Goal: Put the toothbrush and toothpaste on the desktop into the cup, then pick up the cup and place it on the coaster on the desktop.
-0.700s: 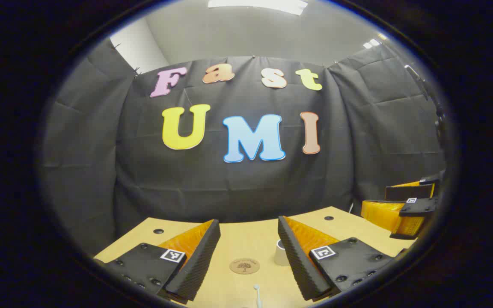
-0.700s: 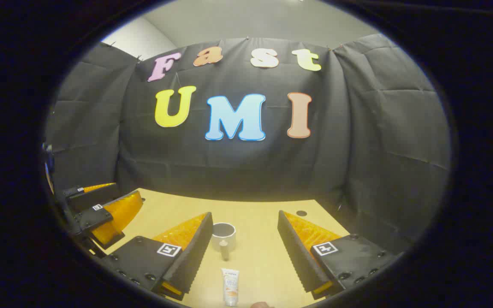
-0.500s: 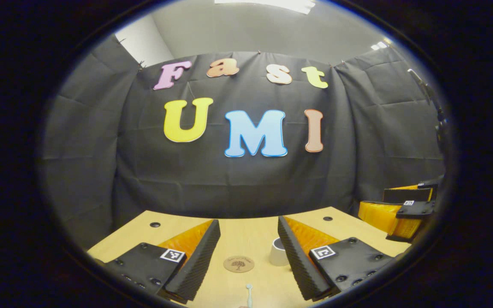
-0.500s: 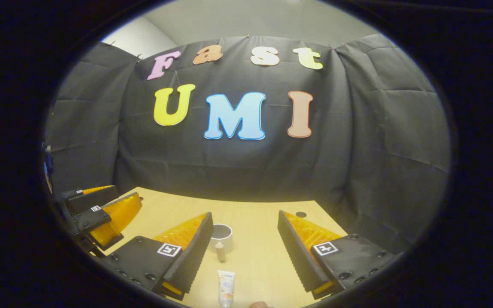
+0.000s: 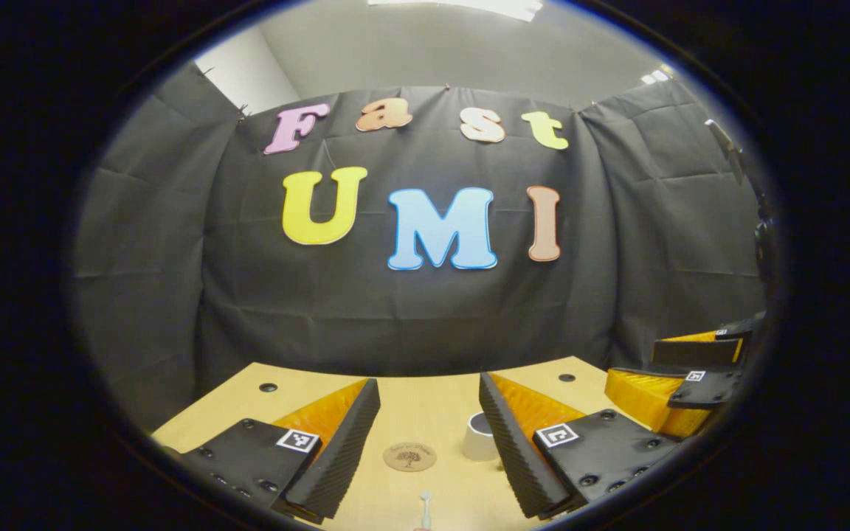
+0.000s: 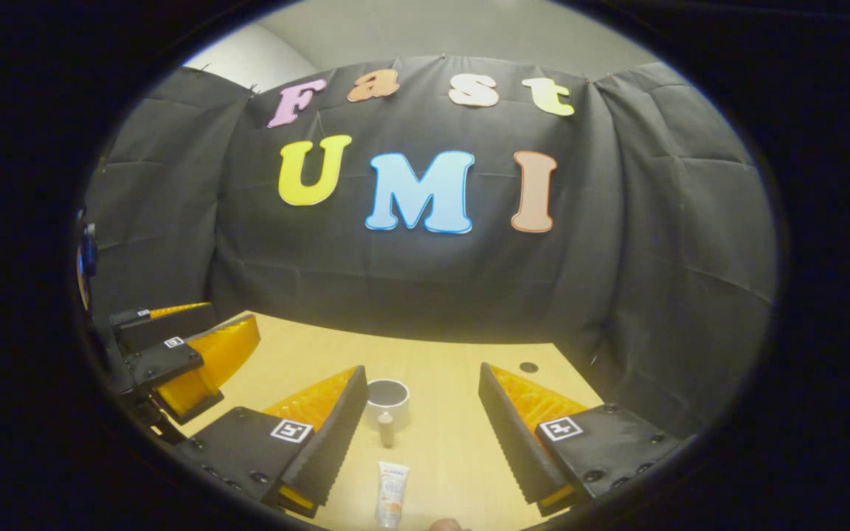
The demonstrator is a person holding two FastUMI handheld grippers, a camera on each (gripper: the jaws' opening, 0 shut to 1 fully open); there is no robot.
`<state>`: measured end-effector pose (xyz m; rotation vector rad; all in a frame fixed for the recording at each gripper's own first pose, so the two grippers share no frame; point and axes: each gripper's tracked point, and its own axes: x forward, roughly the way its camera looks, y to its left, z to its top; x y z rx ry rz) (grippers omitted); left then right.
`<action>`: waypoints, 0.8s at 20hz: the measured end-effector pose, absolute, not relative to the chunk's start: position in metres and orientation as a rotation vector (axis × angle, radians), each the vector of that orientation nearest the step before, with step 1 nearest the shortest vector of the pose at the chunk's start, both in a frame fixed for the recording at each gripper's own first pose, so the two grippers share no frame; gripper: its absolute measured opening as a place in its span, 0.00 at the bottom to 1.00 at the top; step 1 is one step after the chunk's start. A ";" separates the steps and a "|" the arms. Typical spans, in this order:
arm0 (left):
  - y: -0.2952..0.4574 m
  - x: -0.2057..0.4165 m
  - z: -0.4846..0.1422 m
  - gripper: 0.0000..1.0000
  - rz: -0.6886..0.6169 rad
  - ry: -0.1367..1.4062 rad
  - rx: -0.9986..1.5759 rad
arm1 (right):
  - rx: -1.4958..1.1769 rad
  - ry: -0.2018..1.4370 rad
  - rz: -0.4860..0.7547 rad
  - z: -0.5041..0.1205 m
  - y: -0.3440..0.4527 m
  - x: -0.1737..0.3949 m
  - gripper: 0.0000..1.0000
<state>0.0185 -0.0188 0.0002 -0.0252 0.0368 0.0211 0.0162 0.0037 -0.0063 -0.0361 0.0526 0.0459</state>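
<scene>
A white cup [image 6: 387,402] with a handle facing me stands on the wooden desktop [image 6: 440,442], just ahead of my open right gripper [image 6: 422,380]. A white toothpaste tube [image 6: 390,503] lies flat in front of the cup, low between the right fingers. In the left gripper view, the cup [image 5: 479,446] sits beside the right finger, a round brown coaster [image 5: 409,456] lies between the fingers of my open left gripper [image 5: 429,394], and the toothbrush head [image 5: 426,503] pokes in at the bottom edge. Both grippers hover above the desk, holding nothing.
The desktop [image 5: 425,413] has small round holes near its back corners. The booth's black cloth wall stands close behind its far edge. The other gripper shows at the side of each view, right gripper [image 5: 679,387] and left gripper [image 6: 181,358].
Both views have shifted slightly. In the left gripper view the right gripper has dropped lower. The cup, toothpaste, toothbrush and coaster lie where they were.
</scene>
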 end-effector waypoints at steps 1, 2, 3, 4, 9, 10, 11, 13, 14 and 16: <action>-0.018 0.020 -0.006 0.91 0.024 0.055 -0.034 | -0.029 0.079 0.050 -0.012 0.004 0.018 0.96; -0.017 0.021 -0.013 0.91 0.027 0.078 -0.047 | -0.021 0.103 0.057 -0.018 0.007 0.019 0.96; -0.015 0.021 -0.021 0.91 0.030 0.101 -0.063 | -0.017 0.139 0.068 -0.026 0.009 0.020 0.96; -0.013 0.021 -0.029 0.91 0.032 0.128 -0.081 | -0.015 0.175 0.080 -0.035 0.011 0.022 0.96; -0.010 0.023 -0.077 0.91 0.045 0.301 -0.136 | 0.001 0.370 0.095 -0.081 0.018 0.033 0.96; -0.010 0.023 -0.086 0.92 0.049 0.333 -0.139 | 0.015 0.407 0.102 -0.089 0.021 0.035 0.96; -0.009 0.024 -0.100 0.92 0.052 0.377 -0.143 | 0.031 0.450 0.107 -0.100 0.025 0.035 0.97; -0.011 0.025 -0.122 0.92 0.051 0.449 -0.145 | 0.050 0.517 0.113 -0.114 0.026 0.035 0.97; -0.014 0.026 -0.131 0.92 0.047 0.482 -0.145 | 0.059 0.542 0.116 -0.117 0.026 0.037 0.96; -0.015 0.023 -0.158 0.91 0.044 0.570 -0.152 | 0.079 0.602 0.124 -0.136 0.030 0.038 0.97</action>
